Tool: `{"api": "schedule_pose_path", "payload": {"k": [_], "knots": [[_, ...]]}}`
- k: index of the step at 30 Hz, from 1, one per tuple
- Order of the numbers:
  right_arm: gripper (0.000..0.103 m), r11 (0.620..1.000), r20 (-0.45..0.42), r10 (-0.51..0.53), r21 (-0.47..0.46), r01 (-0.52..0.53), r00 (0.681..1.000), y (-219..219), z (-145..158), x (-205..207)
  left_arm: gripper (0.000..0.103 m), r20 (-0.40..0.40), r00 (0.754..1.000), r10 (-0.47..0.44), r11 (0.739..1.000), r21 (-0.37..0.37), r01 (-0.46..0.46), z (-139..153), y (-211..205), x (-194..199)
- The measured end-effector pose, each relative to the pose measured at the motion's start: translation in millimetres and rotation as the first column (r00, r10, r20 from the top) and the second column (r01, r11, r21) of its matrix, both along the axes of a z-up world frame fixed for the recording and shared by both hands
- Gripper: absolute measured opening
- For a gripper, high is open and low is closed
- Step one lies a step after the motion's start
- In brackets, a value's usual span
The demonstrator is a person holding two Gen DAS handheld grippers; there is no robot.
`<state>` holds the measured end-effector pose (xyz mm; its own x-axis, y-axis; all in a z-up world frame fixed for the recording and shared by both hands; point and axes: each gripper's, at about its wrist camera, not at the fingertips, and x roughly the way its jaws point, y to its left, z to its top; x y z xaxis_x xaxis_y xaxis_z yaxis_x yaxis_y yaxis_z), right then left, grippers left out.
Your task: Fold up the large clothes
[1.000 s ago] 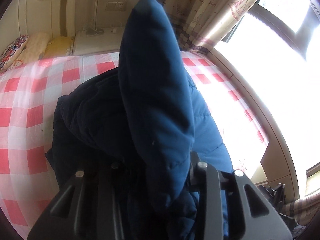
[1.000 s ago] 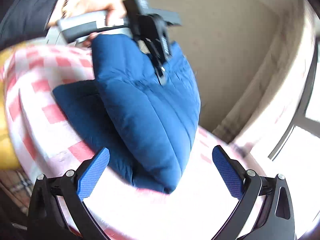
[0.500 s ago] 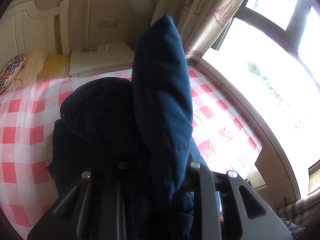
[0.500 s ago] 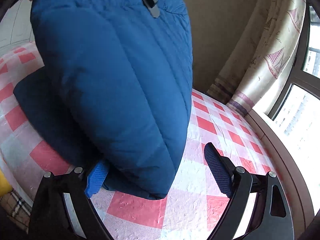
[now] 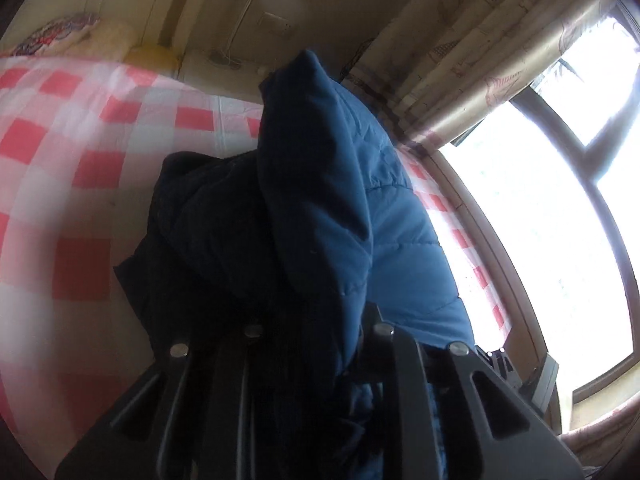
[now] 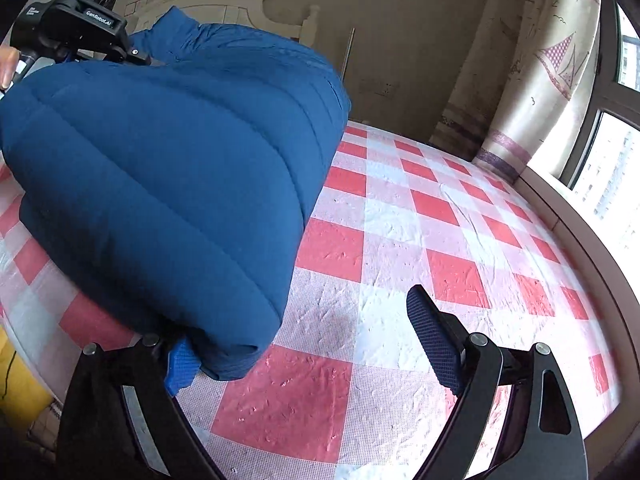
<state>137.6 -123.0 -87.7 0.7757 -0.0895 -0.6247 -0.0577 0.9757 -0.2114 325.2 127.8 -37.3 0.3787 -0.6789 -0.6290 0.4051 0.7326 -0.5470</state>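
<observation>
Your left tongs [image 5: 316, 344] pinch a thick fold of the blue padded jacket [image 6: 168, 184] — the jaws have just been closing on it, and the fabric bulges up between them, hiding the pads. In the right wrist view the jacket lies heaped on the left part of the bed [image 6: 440, 240], over its red-and-white checked sheet. Your right tongs [image 6: 304, 344] stand spread, having just narrowed a little; the jacket's lower edge lies against the left blue pad [image 6: 182, 364] — touching, as far as I can tell — while the right pad hangs free above bare sheet.
</observation>
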Motion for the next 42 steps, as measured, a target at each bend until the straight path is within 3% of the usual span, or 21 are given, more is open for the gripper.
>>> {"api": "schedule_pose_path", "payload": {"k": [1,4,7,9,12,15,16,20,23,26,30,34,37,38,40,42], "knots": [[0.084,1.000,0.001,0.000,-0.011,0.000,1.000,7,2,-4,0.019,0.000,1.000,0.006,1.000,-0.015,-0.006,0,5,-3],[0.084,1.000,-0.012,-0.007,0.001,0.007,1.000,4,1,0,0.019,0.115,0.993,-0.004,0.992,0.125,-0.010,29,-12,-21],[0.084,1.000,-0.023,-0.015,0.012,0.015,1.000,4,2,1,0.019,0.275,0.960,-0.052,0.981,0.193,-0.002,66,-31,-48],[0.084,1.000,-0.022,-0.019,0.002,0.019,1.000,7,2,0,0.019,0.315,0.947,-0.064,0.976,0.216,-0.007,68,-32,-57],[0.084,1.000,-0.022,-0.012,0.008,0.012,1.000,5,2,4,0.020,0.213,0.977,0.015,0.979,0.195,-0.058,17,-8,-31],[0.085,1.000,-0.019,-0.005,-0.022,0.004,1.000,11,3,5,0.022,0.108,0.991,0.075,0.997,-0.042,-0.071,-26,28,-24],[0.086,1.000,-0.022,-0.001,-0.021,0.000,1.000,10,3,6,0.023,0.099,0.991,0.092,0.994,-0.063,-0.086,-29,31,-26],[0.089,0.998,-0.076,0.057,0.035,-0.054,0.995,3,11,4,0.024,0.150,0.981,0.122,0.992,0.014,-0.125,-24,18,-37],[0.089,0.982,-0.113,0.162,0.114,-0.149,0.980,-5,27,-11,0.026,0.129,0.983,0.130,0.992,-0.008,-0.130,-29,20,-38],[0.089,0.950,-0.004,0.224,0.223,-0.218,0.975,-9,59,-33,0.029,0.120,0.983,0.142,0.990,-0.028,-0.140,-35,23,-37],[0.089,0.927,0.115,0.247,0.261,-0.270,0.962,14,92,-31,0.031,0.118,0.982,0.148,0.989,-0.033,-0.146,-38,25,-34],[0.089,0.897,0.144,0.238,0.347,-0.274,0.960,48,100,-2,0.034,0.119,0.982,0.149,0.989,-0.031,-0.146,-36,26,-38],[0.089,0.894,0.109,0.232,0.368,-0.256,0.967,76,88,18,0.036,0.101,0.983,0.155,0.987,-0.052,-0.150,-39,28,-32],[0.095,0.896,0.079,0.234,0.369,-0.246,0.969,86,80,23,0.036,0.097,0.983,0.156,0.987,-0.059,-0.151,-39,28,-31],[0.099,0.946,0.075,0.222,0.223,-0.233,0.972,112,67,24,0.036,0.096,0.983,0.154,0.987,-0.065,-0.148,-42,28,-27],[0.099,0.966,0.077,0.226,0.109,-0.234,0.971,129,55,24,0.037,0.095,0.983,0.158,0.986,-0.070,-0.151,-44,28,-24]]}}
